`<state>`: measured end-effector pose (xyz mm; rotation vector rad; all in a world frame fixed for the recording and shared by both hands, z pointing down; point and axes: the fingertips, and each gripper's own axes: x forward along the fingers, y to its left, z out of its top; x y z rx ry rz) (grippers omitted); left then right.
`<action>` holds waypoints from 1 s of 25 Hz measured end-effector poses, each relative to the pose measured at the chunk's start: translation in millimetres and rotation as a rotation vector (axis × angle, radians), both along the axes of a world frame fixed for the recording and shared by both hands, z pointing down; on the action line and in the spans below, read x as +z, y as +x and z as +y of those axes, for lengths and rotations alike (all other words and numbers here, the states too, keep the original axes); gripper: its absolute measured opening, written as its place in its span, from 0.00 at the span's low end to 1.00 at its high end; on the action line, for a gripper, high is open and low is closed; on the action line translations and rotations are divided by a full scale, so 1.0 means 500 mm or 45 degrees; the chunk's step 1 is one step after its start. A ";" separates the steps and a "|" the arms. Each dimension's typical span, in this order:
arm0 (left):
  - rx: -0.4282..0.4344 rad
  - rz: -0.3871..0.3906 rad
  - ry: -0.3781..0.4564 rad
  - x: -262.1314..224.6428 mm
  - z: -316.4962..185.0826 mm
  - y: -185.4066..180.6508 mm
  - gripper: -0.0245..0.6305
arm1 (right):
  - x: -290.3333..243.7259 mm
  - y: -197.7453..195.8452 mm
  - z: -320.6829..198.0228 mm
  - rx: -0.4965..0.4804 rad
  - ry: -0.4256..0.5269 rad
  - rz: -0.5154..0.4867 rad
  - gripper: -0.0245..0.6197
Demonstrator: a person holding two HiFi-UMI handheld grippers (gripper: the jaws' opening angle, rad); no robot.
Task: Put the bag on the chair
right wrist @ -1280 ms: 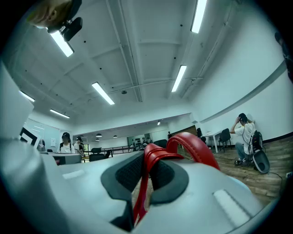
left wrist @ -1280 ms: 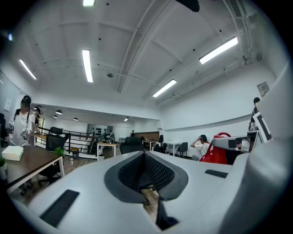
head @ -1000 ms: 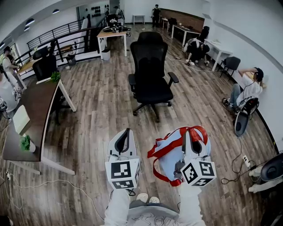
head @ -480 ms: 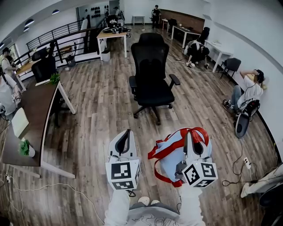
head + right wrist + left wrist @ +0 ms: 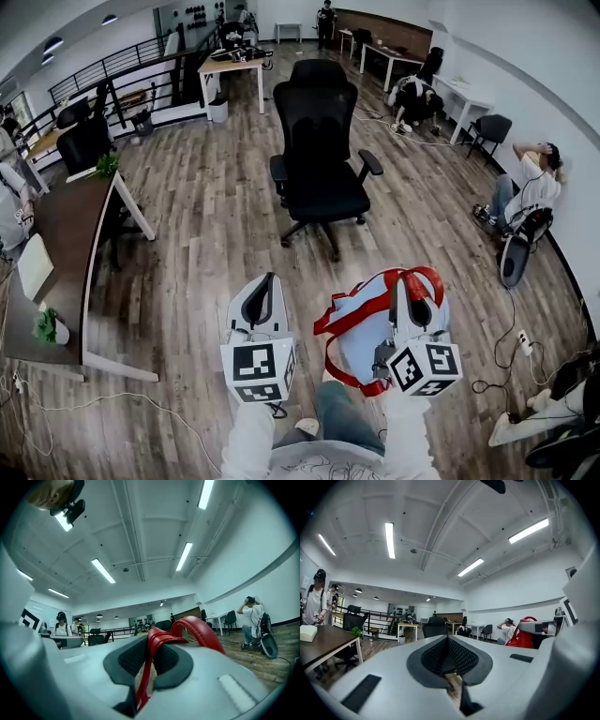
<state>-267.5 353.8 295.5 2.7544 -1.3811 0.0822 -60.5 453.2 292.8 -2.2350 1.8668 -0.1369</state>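
A black office chair (image 5: 319, 141) stands on the wood floor ahead of me, its seat (image 5: 325, 199) empty and turned toward me. My right gripper (image 5: 412, 283) is shut on the red handles (image 5: 197, 630) of a light blue bag (image 5: 361, 333). The bag hangs low in the head view, to the right of middle. In the right gripper view the red straps run between the black pads (image 5: 126, 660) of my right gripper (image 5: 149, 649). My left gripper (image 5: 270, 281) floats beside the bag, shut on nothing. In the left gripper view my left gripper (image 5: 449, 641) points toward the chair (image 5: 435, 626).
A dark wooden desk (image 5: 66, 234) with a small plant (image 5: 45, 326) runs along the left. A white cable (image 5: 94, 389) trails over the floor below it. People sit on the floor by the right wall (image 5: 525, 192). Another desk (image 5: 234, 67) stands behind the chair.
The view has crept slightly toward the chair, and a leg in jeans now shows below the grippers. Both grippers keep their pose, and the bag still hangs from the right one.
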 end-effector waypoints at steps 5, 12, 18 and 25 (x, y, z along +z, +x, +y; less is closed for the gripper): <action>-0.018 -0.013 -0.009 0.018 -0.083 0.050 0.05 | 0.022 0.052 -0.090 -0.026 -0.014 -0.012 0.09; -0.063 -0.034 0.006 0.021 -0.247 0.166 0.05 | 0.023 0.178 -0.270 -0.075 0.009 -0.019 0.09; -0.135 -0.013 0.050 -0.013 -0.412 0.268 0.05 | -0.007 0.298 -0.443 -0.140 0.053 0.003 0.08; -0.185 -0.029 0.063 -0.018 -0.547 0.344 0.05 | -0.019 0.401 -0.604 -0.180 0.074 0.033 0.09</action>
